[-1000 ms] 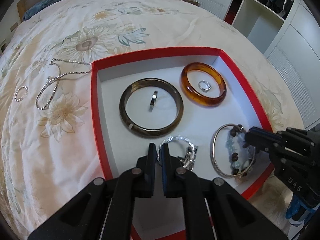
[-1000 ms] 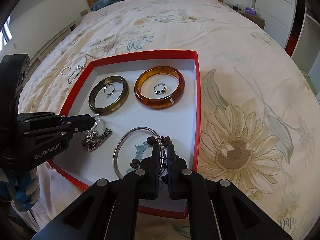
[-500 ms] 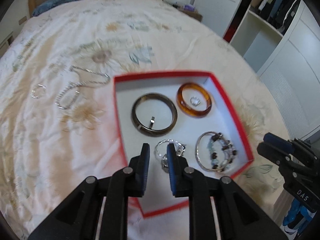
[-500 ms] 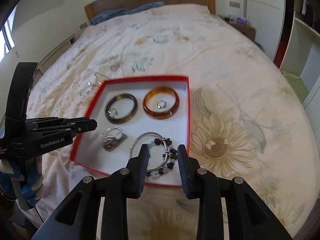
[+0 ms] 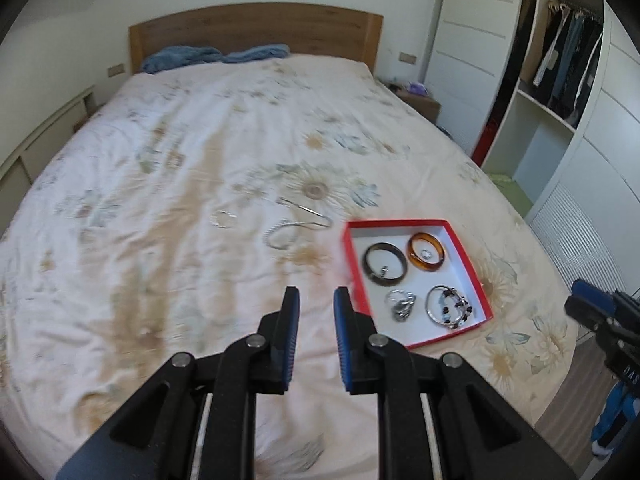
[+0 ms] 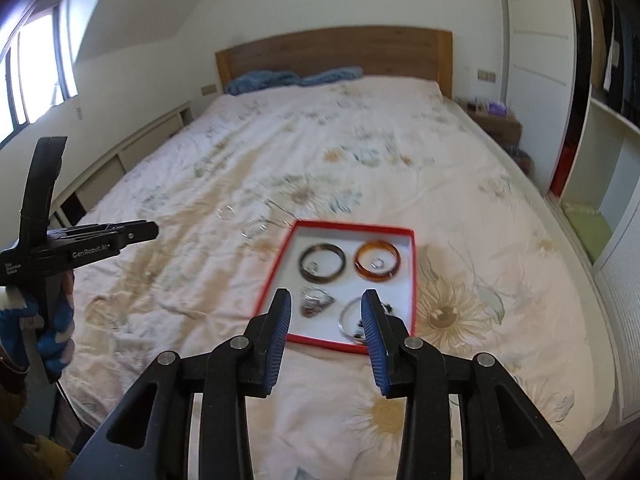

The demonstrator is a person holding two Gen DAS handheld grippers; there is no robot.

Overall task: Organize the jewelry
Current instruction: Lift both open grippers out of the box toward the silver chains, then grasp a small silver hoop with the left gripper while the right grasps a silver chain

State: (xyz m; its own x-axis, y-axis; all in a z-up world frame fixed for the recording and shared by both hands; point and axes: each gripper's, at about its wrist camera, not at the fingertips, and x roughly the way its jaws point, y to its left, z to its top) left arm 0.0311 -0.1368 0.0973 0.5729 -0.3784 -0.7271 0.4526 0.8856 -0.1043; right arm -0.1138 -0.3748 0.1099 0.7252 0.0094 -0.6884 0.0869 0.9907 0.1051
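The chain necklace (image 5: 294,226) and small ring (image 5: 223,219) lie loose on the bed just beyond the red tray's (image 5: 472,280) far-left corner, nearer the left tool (image 5: 316,300) than the right tool (image 6: 325,312), both gaping and empty.

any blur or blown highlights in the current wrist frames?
Left wrist view: motion blur smears the bedspread print; the red tray stays readable, fisheye bends the wardrobe. Right wrist view: softer overall, the window at left is blown out, and jewelry in the tray is smeared.
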